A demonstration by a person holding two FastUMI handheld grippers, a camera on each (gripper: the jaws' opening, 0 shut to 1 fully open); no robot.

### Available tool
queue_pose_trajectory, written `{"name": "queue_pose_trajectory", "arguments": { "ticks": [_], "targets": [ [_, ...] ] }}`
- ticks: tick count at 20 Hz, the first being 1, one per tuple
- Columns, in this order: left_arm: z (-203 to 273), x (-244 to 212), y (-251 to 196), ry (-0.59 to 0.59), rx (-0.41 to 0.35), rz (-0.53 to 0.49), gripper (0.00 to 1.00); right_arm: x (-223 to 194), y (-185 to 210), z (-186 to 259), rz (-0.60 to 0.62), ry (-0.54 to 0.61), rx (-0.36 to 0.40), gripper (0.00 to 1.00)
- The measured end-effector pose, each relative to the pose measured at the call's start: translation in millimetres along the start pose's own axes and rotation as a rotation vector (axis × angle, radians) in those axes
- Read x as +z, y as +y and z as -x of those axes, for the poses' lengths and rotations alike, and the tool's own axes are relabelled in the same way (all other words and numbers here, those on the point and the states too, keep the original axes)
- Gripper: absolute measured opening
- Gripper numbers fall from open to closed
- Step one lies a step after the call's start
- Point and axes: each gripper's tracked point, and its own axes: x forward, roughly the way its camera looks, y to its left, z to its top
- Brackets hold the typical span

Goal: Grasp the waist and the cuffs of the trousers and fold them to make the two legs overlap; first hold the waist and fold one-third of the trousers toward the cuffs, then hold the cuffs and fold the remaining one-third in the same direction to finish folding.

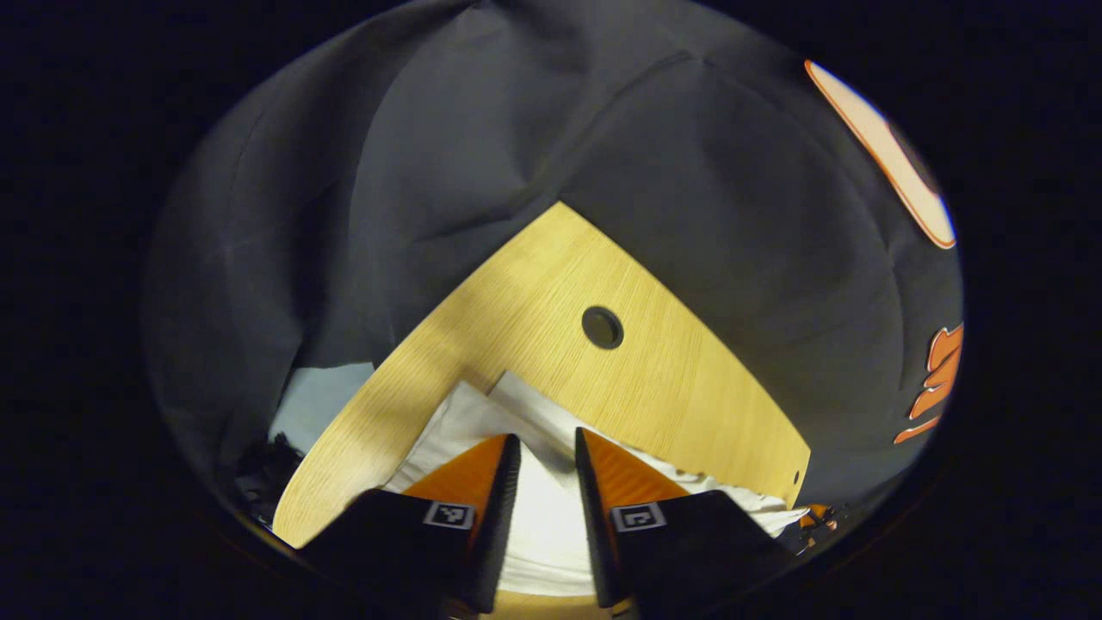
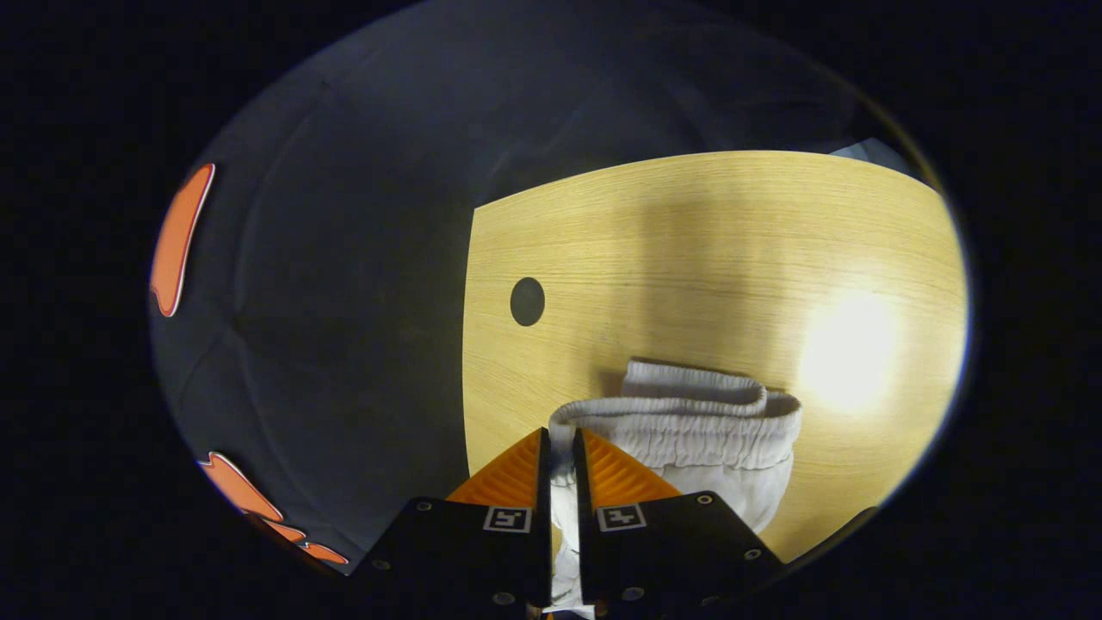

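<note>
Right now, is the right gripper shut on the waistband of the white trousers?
Shut. In the right gripper view the right tongs pinch the elastic waistband of the white cloth trousers, both fingers pressing the fabric.

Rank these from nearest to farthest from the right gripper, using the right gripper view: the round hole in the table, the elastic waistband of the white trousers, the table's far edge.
1. Elastic waistband: pinched between the right gripper fingers, spreading right.
2. Round hole: ahead, slightly left, near the table's left edge.
3. Far edge of the wooden table: farthest, against the booth wall.
</note>
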Motion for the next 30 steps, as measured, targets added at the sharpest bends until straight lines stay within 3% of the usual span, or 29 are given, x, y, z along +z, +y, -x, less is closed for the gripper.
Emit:
{"name": "queue_pose_trajectory", "arguments": {
  "ticks": [1, 2, 3, 4, 6, 9, 10, 11, 14, 15, 21, 30],
  "targets": [
    [8.9, 4.3, -1.9, -0.024, -0.006, -0.002, 0.61, 1.8, 6.3, -1.0, 0.02, -0.008, 0.016, 0.19],
    [16.0, 8.2, -3.6, -0.041, -0.004, -0.008, 0.63, 4.2, 10.1, 2.1, 0.04, -0.01, 0.036, 0.24],
    [22.2, 11.4, -5.3, -0.053, 0.001, -0.019, 0.71, 6.8, 11.4, 4.7, 0.062, -0.016, 0.044, 0.45],
    [28.8, 11.3, -7.2, -0.061, 0.008, -0.032, 0.8, 10.6, 7.7, 7.0, 0.091, -0.021, 0.037, 0.39],
    [39.9, 6.7, -20.2, -0.071, -0.007, -0.051, 0.98, 11.3, -6.1, 15.8, 0.162, -0.025, 0.006, 0.49],
    [56.1, -2.4, -38.2, -0.085, -0.006, -0.135, 1.0, 7.9, -36.1, 37.0, 0.273, -0.031, -0.062, 0.69],
    [61.2, -4.6, -40.4, -0.097, 0.015, -0.172, 0.96, 5.7, -45.2, 40.6, 0.294, -0.023, -0.077, 0.63],
    [64.5, -3.6, -41.7, -0.119, 0.043, -0.214, 1.0, 5.8, -52.5, 39.2, 0.31, -0.017, -0.095, 0.8],
    [88.5, -4.8, -65.6, -0.165, 0.04, -0.308, 0.96, 5.4, -77.5, 45.2, 0.346, -0.006, -0.155, 0.88],
    [97.7, -7.7, -74.3, -0.177, 0.032, -0.332, 1.0, 7.6, -85.3, 45.6, 0.364, -0.011, -0.167, 0.91],
    [139.5, -17.3, -115.3, -0.303, 0.078, -0.533, 1.0, -1.7, -125.3, 30.8, 0.309, 0.037, -0.235, 0.98],
    [195.4, -72.4, -166.1, -0.371, 0.037, -0.632, 0.99, 3.2, -118.4, -1.1, 0.262, -0.005, -0.232, 0.96]
  ]
}}
